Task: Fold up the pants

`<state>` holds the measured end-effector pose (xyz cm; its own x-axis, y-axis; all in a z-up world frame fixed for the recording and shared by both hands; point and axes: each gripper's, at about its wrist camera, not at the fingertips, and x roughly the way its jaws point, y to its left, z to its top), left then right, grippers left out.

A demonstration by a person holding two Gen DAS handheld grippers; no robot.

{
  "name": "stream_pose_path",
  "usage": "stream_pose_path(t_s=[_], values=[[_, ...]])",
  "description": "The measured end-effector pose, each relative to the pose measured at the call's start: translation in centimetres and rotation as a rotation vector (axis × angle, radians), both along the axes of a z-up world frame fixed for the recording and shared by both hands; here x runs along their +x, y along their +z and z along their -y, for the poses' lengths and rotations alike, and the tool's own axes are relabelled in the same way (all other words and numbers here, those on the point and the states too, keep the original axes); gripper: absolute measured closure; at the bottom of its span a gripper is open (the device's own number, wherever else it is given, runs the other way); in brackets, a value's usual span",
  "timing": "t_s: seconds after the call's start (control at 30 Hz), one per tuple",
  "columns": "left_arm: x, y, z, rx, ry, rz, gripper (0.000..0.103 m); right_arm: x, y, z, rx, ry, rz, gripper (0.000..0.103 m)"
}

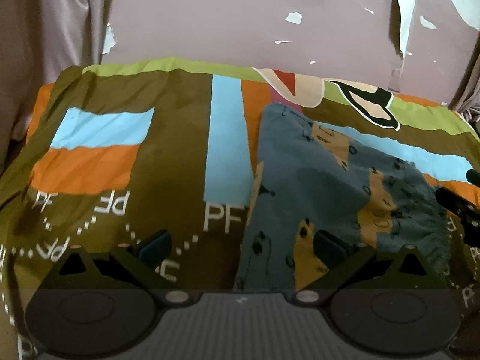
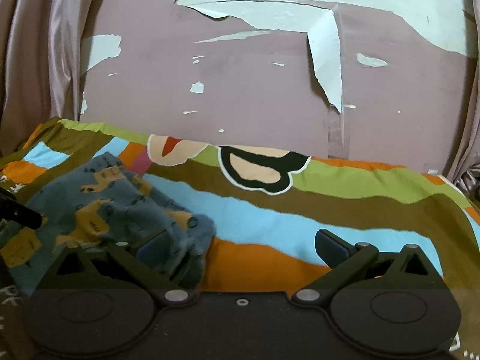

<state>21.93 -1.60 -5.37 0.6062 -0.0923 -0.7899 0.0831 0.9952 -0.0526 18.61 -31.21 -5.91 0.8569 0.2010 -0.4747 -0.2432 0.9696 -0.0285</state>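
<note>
Left fingers (image 1: pixel 240 247) gape wide, holding nothing, their right tip over the pants (image 1: pixel 339 192) spread on the bed (image 1: pixel 177 150); right fingers (image 2: pixel 240 247) gape empty, pants at their left tip; folding seems unstarted; next, each pinches an edge.

Fuzzy cloth pants (image 1: pixel 324 186), smooth printed bedsheet (image 1: pixel 177 138)
</note>
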Motion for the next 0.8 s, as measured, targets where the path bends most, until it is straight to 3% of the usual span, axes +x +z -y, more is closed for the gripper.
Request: stream_pose_path(t_s=[0.1, 0.3, 0.4, 0.57, 0.8], values=[[-1.1, -0.2, 0.3, 0.005, -0.025, -0.010, 0.000, -1.9, 0.6, -1.0, 0.001, 0.028, -0.005, 0.001], [-2.1, -1.2, 1.2, 0.095, -0.073, -0.034, 0.000, -2.8, -1.7, -4.5, -0.202, 0.148, -0.115, 0.001], [-2.6, -1.1, 0.9, 0.075, -0.069, -0.048, 0.000, -3.1, -0.9, -4.1, -0.163, 0.142, -0.087, 0.001], [-3.2, -0.5, 0.3, 0.049, -0.060, -0.058, 0.000, -2.2, 0.2, -2.0, 0.018, 0.087, -0.121, 0.001], [-3.2, 0.2, 0.6, 0.063, -0.064, -0.020, 0.000, -1.5, 0.1, -1.2, 0.062, 0.046, -0.131, 0.001]])
